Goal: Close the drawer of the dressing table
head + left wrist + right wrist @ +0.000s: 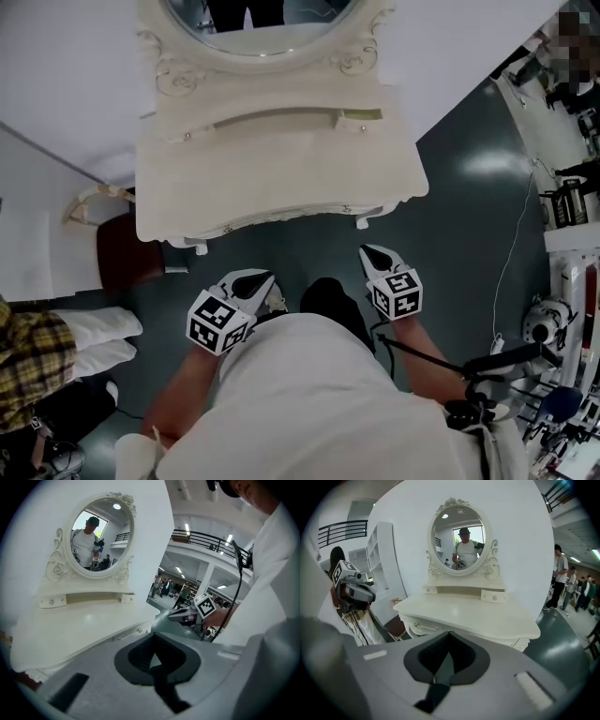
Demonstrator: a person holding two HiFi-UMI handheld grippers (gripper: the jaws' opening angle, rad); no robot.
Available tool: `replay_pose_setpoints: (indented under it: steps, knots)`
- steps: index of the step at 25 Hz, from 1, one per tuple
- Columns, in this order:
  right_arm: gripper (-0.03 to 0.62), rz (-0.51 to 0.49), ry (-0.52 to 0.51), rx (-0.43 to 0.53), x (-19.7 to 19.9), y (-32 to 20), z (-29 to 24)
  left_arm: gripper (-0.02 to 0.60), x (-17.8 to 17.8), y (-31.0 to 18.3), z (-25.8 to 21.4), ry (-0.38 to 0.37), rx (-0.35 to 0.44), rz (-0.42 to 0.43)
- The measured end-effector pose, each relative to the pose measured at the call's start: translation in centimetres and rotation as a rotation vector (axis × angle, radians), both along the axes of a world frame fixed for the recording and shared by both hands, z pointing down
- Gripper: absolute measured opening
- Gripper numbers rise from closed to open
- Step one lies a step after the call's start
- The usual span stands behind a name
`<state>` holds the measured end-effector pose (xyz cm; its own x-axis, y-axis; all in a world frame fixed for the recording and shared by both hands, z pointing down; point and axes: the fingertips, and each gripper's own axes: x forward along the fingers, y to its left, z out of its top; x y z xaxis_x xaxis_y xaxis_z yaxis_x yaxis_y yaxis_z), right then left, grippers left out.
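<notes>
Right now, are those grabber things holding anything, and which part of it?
Nothing is held. The left gripper and the right gripper both have their jaws together with nothing between them. They hang in front of the dressing table without touching it.

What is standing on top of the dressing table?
An oval mirror in a carved frame stands at the back of the dressing table, on a low shelf with a knobbed drawer at each end. The recess between them is shadowed, so its contents cannot be seen.
</notes>
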<state>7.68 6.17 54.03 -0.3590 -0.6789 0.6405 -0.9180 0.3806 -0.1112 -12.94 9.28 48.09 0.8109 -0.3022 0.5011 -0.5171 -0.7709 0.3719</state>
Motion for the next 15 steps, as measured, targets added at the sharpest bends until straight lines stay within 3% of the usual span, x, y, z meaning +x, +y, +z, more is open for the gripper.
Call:
replay_pose_setpoints:
  steps: [7,15]
  knots:
    - [0.025,0.044,0.002,0.006,3.1,-10.1,1.8,0.003,-0.6,-6.4,0.6,-0.026,-0.016,-0.084]
    - [0.055,0.021,0.027,-0.018,7.7,-21.8,5.0,0.003,2.7,-15.1,-1.8,-0.038,0.018,-0.182]
